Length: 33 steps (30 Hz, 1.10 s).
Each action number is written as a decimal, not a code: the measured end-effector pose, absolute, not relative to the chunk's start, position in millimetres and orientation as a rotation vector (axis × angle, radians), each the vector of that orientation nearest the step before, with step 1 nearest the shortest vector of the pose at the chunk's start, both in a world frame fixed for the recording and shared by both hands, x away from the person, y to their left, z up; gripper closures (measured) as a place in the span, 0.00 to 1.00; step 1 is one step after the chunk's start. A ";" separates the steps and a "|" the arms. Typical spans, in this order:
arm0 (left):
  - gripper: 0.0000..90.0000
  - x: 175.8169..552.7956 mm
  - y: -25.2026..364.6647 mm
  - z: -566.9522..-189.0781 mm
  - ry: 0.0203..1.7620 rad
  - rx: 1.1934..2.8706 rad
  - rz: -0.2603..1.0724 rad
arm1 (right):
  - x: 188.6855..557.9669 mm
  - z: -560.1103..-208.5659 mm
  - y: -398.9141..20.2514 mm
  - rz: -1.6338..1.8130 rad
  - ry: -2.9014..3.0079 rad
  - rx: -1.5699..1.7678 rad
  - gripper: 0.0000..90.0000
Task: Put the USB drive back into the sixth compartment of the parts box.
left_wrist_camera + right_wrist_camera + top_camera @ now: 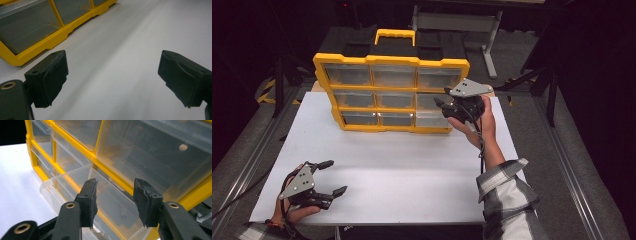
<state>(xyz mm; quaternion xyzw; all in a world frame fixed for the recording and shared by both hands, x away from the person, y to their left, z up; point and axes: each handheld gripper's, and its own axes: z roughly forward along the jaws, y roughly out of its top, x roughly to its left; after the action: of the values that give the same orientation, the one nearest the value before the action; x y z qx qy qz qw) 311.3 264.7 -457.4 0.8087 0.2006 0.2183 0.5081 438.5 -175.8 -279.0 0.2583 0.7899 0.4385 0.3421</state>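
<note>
The yellow organizer box (391,94) stood upright at the 12 o'clock side of the white table (387,170), its nine clear drawers facing the person. The right gripper (439,106) was held at the box's right column, about 3 o'clock on its front face, at the level of the middle and bottom drawers.

In the right gripper view, one clear drawer (75,185) projected out of the frame toward the camera, partly pulled from its slot. The right jaws stood partly apart with an empty gap between them. The drawer's front wall lay just beyond the pads; no contact was visible, so the gripper held nothing.

The left gripper (334,177) rested low at 7 o'clock on the table, well apart from the box. Its jaws stood wide open and empty above bare table, with the box's bottom edge at 10 o'clock in the left gripper view.

Risks from this state, as judged:
- The drawer wall was thin and smooth. A grip taken near its top edge could slip off.
- A pull angled away from the slot's axis could jam the drawer.
- No hand steadied the box. A hard pull could drag or tip it toward 6 o'clock.
- A drawer pulled fully free could drop and spill.
</note>
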 end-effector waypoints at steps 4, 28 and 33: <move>0.12 311.1 264.7 -457.3 0.486 1.947 0.530 | 431.4 -275.9 -175.1 1.152 2.049 0.651 0.68; 0.12 310.5 265.2 -456.8 0.489 1.945 0.535 | 384.6 -278.9 -180.7 1.278 1.972 0.641 1.00; 0.12 310.6 265.4 -456.9 0.490 1.944 0.535 | 375.1 -287.9 -182.8 1.300 1.941 0.671 1.00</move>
<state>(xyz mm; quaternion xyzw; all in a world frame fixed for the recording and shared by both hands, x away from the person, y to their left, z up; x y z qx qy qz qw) 310.6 265.4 -456.9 0.8067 0.2032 0.2219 0.5087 375.1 -182.8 -287.9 0.2589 0.7486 0.5015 0.3480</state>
